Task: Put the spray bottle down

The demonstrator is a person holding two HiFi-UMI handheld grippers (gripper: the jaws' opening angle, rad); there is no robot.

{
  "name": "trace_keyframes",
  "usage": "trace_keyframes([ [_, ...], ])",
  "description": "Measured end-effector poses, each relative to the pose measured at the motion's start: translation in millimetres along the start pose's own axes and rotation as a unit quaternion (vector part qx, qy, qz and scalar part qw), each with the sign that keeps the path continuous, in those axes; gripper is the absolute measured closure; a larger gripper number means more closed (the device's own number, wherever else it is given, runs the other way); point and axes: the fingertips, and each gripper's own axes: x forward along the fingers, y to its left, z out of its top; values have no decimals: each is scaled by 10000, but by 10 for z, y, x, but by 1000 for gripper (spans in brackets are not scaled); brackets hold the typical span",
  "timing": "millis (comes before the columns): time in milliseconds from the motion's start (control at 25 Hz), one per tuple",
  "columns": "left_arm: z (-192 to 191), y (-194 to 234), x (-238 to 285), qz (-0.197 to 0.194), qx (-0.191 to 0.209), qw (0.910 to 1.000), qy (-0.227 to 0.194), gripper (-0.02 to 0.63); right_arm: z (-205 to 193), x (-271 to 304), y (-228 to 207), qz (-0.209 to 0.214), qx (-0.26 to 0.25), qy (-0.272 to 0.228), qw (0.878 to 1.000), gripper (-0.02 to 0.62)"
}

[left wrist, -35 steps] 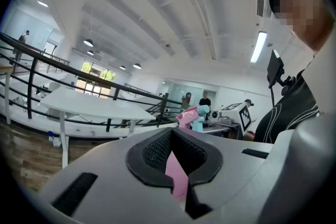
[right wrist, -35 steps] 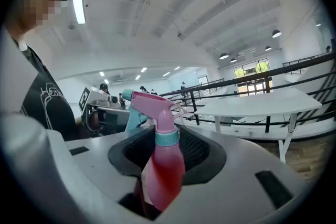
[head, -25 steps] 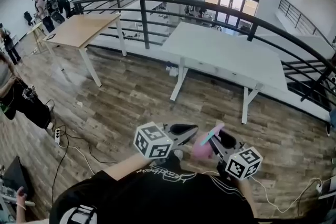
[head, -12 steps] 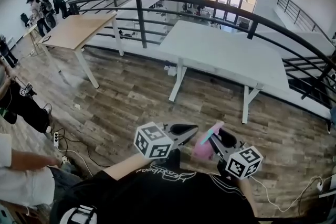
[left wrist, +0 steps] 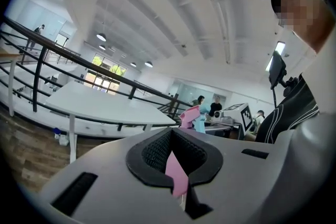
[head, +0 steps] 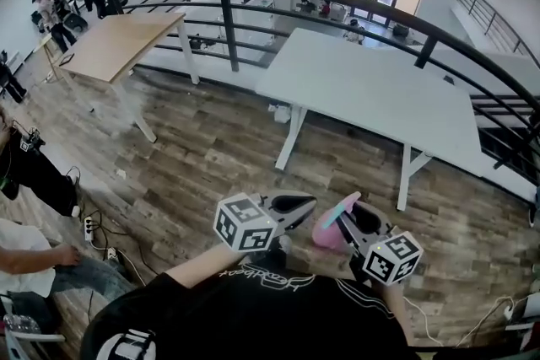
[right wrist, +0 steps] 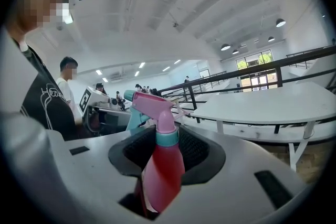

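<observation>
At 6 o'clock, right gripper [head: 358,221] is clamping the bottle [head: 326,231]; left gripper [head: 301,204], jaws narrow, is hovering at its 9 o'clock.

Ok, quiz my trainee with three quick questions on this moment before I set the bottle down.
1. True or false: the pink plastic spray bottle with a teal collar stands on the white rectangular table.
2. Which gripper holds the bottle? A) left B) right C) neither
3. Fill in: in the head view, the neighbouring table left of the white one has a ____ top.
Key: 1 false, it is held in the air. 2 B, the right gripper. 3 light wooden.
</observation>
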Motion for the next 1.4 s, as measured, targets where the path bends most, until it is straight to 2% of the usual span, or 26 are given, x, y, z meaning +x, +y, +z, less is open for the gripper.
trace_keyframes([
  [160, 325, 729, 209, -6, -160, 9999, 42, 600, 257, 597, -435, -43, 80, 172, 9998, 460],
  [360, 760, 1623, 471, -10, -154, 9999, 4, 600, 556, 1304, -995, -162, 46, 281, 9995, 460],
  [560, 1004, 2262, 573, -2, -106, 9999, -19, 600, 773, 1785, -1365, -345, -44, 238, 9991, 462],
  [880, 1041, 2565, 735, -199, -164, 9996, 72, 600, 852, 2045, -1621, -558, -89, 255, 9981, 462],
  [1160, 1051, 2791, 823, -153, -265, 9995, 65, 600, 879, 2245, -1771, -483, -97, 336, 9982, 463],
  [1400, 1101, 3041, 967, 52, -320, 9994, 92, 600, 949, 2454, -2021, -317, -78, 309, 9990, 463],
])
